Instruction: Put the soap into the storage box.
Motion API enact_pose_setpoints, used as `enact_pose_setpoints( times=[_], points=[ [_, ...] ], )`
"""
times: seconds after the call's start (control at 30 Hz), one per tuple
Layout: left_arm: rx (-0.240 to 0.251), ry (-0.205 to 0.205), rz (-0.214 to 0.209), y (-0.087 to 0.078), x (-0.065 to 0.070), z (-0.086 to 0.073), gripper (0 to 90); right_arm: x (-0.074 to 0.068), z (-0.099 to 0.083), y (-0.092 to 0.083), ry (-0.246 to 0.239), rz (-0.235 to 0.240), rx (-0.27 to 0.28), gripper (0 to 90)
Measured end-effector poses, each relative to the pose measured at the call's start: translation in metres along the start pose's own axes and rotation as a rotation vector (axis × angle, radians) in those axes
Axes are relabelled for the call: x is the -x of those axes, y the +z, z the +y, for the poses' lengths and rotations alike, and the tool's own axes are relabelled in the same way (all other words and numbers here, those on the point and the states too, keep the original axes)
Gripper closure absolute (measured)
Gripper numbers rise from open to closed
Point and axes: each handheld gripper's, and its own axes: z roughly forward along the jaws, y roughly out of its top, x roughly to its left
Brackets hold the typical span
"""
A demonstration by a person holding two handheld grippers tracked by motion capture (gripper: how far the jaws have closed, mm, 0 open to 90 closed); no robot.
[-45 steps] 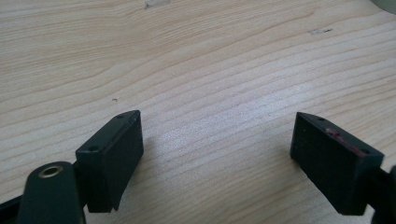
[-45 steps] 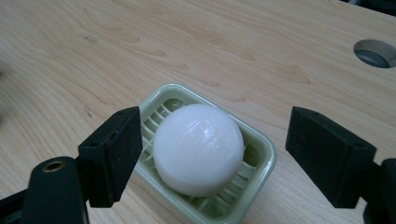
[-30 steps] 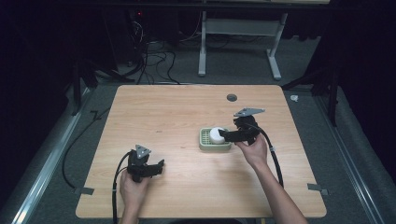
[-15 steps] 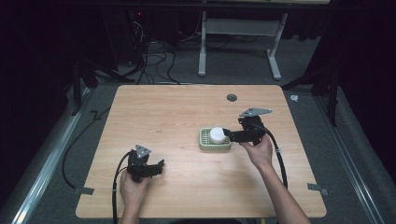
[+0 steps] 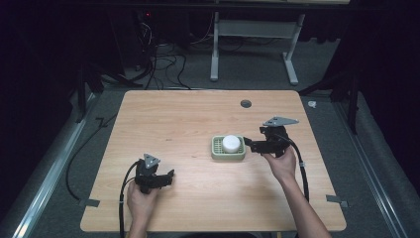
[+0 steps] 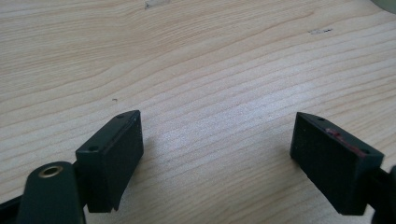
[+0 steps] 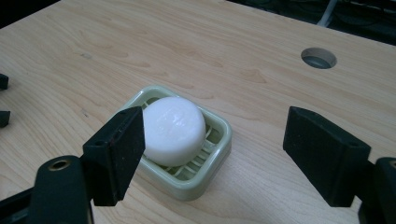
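Note:
A round white soap (image 5: 231,143) lies in a pale green slatted dish (image 5: 216,153) right of the table's middle. My right gripper (image 5: 246,144) is open just right of the dish, jaws pointing at it with a small gap. In the right gripper view the soap (image 7: 173,129) sits in the dish (image 7: 196,179) ahead of the right gripper (image 7: 212,140), beyond the jaw tips and nearer the left jaw. My left gripper (image 5: 170,176) rests low near the front left of the table. In the left gripper view the left gripper (image 6: 217,135) is open over bare wood.
The wooden table (image 5: 188,119) has a round cable hole (image 5: 245,103) at the back right, behind the dish. Grey tape tabs (image 5: 335,200) mark the front corners. A white desk frame (image 5: 252,29) and loose cables stand on the floor beyond the far edge.
My right gripper has drawn back to the right, away from the soap, which stays in the dish. The left gripper has not moved.

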Motion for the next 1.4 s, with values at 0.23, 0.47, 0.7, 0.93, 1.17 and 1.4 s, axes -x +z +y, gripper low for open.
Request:
enact_pose_setpoints(
  times=[0.23,0.47,0.7,0.93,1.17,1.4],
  points=[
    [0.000,0.000,0.000,0.000,0.000,0.000,17.6,0.006,-0.005,-0.013,0.019,-0.014,0.030,21.6],
    [0.001,0.000,0.000,0.000,0.000,0.000,17.6,0.010,-0.010,-0.021,0.037,-0.023,0.041,21.7],
    [0.001,0.000,0.000,0.000,0.000,0.000,17.6,0.016,-0.016,-0.030,0.055,-0.034,0.056,21.7],
    [0.001,0.000,0.000,0.000,0.000,0.000,17.6,0.019,-0.022,-0.036,0.069,-0.044,0.061,21.7],
    [0.001,0.000,0.000,0.000,0.000,0.000,17.6,0.022,-0.030,-0.040,0.089,-0.049,0.057,22.1],
    [0.001,0.000,0.000,0.000,0.000,0.000,17.6,0.023,-0.037,-0.045,0.097,-0.053,0.063,22.2]
  ],
)
